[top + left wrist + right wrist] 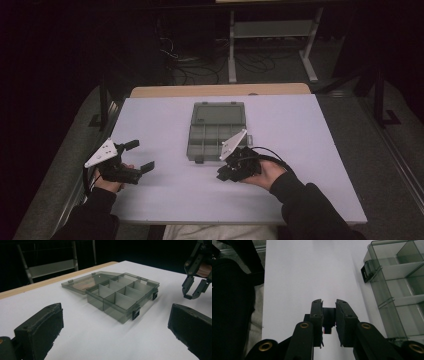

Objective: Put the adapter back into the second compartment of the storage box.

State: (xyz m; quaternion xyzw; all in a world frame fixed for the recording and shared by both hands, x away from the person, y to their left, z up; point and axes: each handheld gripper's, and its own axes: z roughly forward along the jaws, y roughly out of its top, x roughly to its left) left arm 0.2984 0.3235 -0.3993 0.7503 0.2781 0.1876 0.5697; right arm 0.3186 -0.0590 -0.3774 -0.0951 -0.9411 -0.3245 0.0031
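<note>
The right gripper [239, 167], fingers nearly clenched around a small dark piece that cannot be identified, sits at lower centre, just beside the near edge of the open compartment box [216, 131]. The left gripper [132, 156], fingers released and empty, lies at lower left, farther from the box on the worktop [310, 150].

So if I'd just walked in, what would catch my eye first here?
Probably the smoky grey see-through plastic compartment box lying open in the middle of the white table, its lid flat behind it and the compartments apparently empty. Next, the black hand-held left gripper near the table's left edge, fingers spread wide, and the right gripper just in front of the box, its fingers close together with only a narrow gap.
</note>
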